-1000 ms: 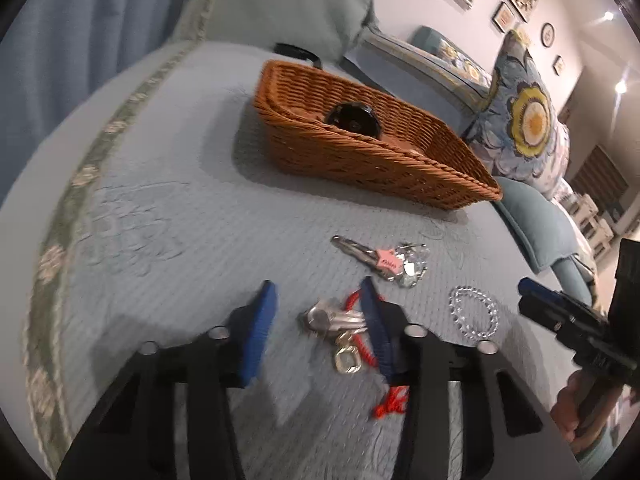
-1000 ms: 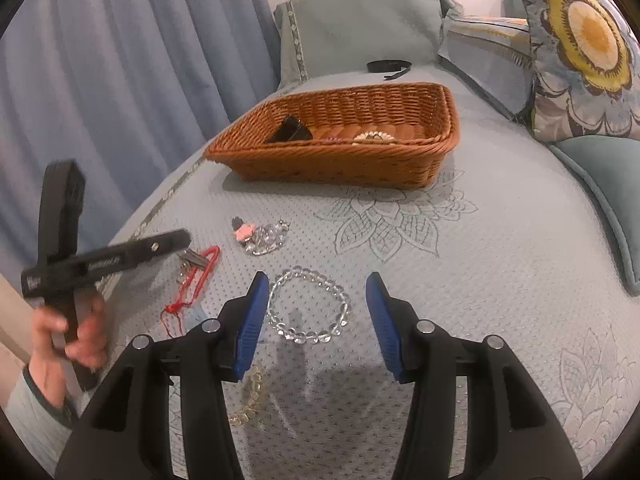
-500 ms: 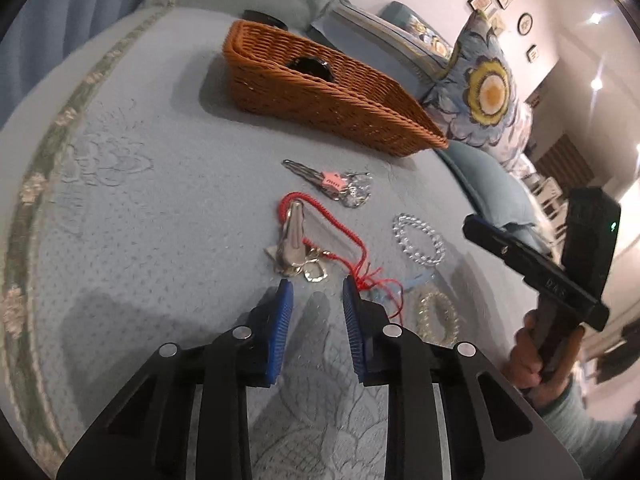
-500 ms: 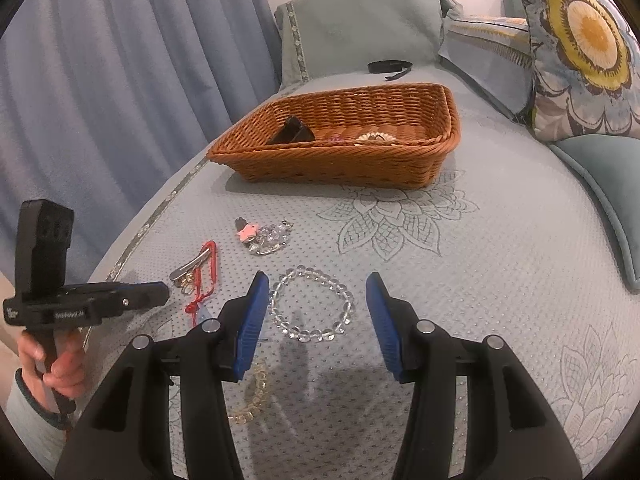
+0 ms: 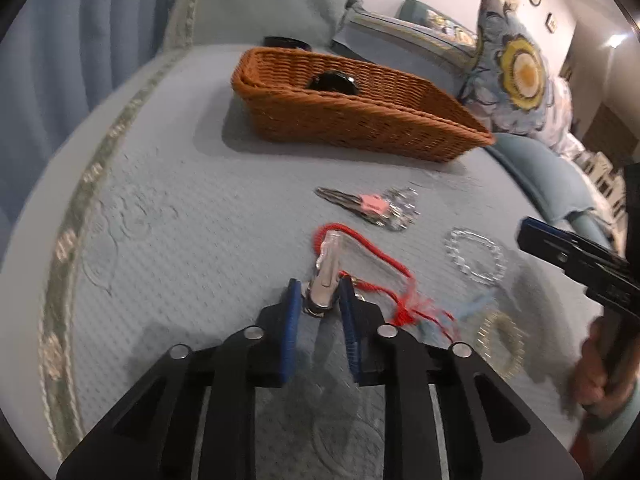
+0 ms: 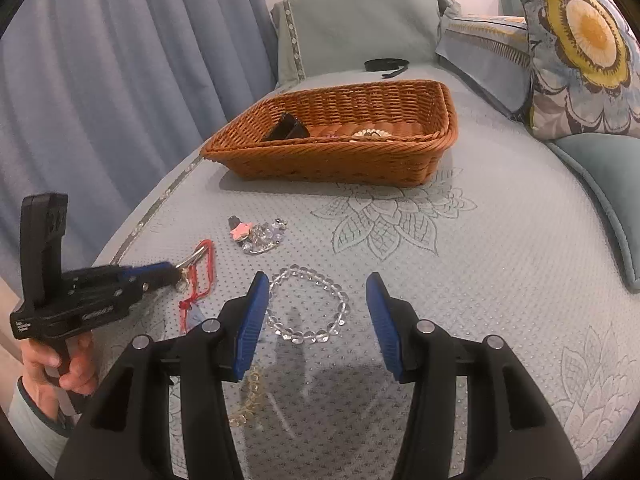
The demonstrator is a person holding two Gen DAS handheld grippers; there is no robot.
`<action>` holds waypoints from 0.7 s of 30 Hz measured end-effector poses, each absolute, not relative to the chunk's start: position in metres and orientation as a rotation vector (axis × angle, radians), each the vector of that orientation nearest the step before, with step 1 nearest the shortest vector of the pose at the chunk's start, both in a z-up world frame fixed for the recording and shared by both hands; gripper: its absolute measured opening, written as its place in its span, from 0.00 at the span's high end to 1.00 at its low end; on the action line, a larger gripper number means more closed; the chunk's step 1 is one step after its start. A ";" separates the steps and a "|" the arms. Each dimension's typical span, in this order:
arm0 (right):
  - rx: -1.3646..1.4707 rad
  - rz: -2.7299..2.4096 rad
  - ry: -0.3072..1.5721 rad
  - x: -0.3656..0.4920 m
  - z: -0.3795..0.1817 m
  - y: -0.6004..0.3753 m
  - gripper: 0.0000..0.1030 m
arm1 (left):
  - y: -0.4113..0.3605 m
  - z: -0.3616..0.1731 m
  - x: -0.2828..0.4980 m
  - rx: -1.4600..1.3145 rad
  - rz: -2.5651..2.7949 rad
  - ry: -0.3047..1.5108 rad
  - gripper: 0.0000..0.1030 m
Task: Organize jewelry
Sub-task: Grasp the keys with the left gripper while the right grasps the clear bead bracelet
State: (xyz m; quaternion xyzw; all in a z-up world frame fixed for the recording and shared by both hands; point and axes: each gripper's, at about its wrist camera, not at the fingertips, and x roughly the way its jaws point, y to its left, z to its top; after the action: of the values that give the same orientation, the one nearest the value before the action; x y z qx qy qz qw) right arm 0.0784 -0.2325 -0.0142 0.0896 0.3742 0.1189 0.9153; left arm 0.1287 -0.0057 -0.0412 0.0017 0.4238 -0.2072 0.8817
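My left gripper (image 5: 319, 295) is shut on a silver pendant (image 5: 326, 272) that hangs on a red cord (image 5: 376, 252), low over the bed cover; it also shows in the right wrist view (image 6: 170, 276). My right gripper (image 6: 316, 296) is open and empty just above a clear bead bracelet (image 6: 308, 308), which also shows in the left wrist view (image 5: 474, 258). A hair clip with a pink star and crystals (image 5: 374, 205) (image 6: 256, 235) lies farther off. A pale gold bead bracelet (image 5: 500, 340) (image 6: 248, 400) lies close by. A wicker basket (image 5: 352, 112) (image 6: 332, 160) stands behind.
The basket holds a black object (image 6: 288, 130) and a flower-shaped piece (image 6: 370, 134). A black band (image 6: 386, 65) lies behind the basket. Flowered pillows (image 6: 580, 48) line the right side. A blue curtain (image 6: 100, 80) hangs on the left past the bed's edge.
My left gripper has moved forward and shut on the silver pendant, which lay free in front of it half a second ago. My right gripper has stayed open over the clear bracelet.
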 end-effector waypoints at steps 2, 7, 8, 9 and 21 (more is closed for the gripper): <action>0.179 0.245 0.770 0.078 -0.014 -0.231 0.54 | -0.005 -0.042 0.130 0.003 -0.433 0.881 0.82; 0.177 0.237 0.765 0.078 -0.014 -0.233 0.54 | -0.008 -0.043 0.131 0.034 -0.431 0.868 0.84; 0.180 0.232 0.764 0.078 -0.014 -0.234 0.54 | -0.010 -0.043 0.130 0.042 -0.428 0.861 0.84; 0.183 0.227 0.762 0.078 -0.013 -0.237 0.54 | -0.010 -0.042 0.128 0.050 -0.426 0.853 0.85; -0.025 0.147 0.907 0.113 -0.040 -0.197 0.66 | 0.015 -0.021 0.093 -0.089 -0.465 0.799 0.85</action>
State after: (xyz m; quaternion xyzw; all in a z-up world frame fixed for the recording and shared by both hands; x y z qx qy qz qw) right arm 0.1129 -0.1975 -0.0400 -0.0119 0.4376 0.0707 0.8963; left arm 0.0926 0.0145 -0.0207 -0.0427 0.3853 -0.2244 0.8941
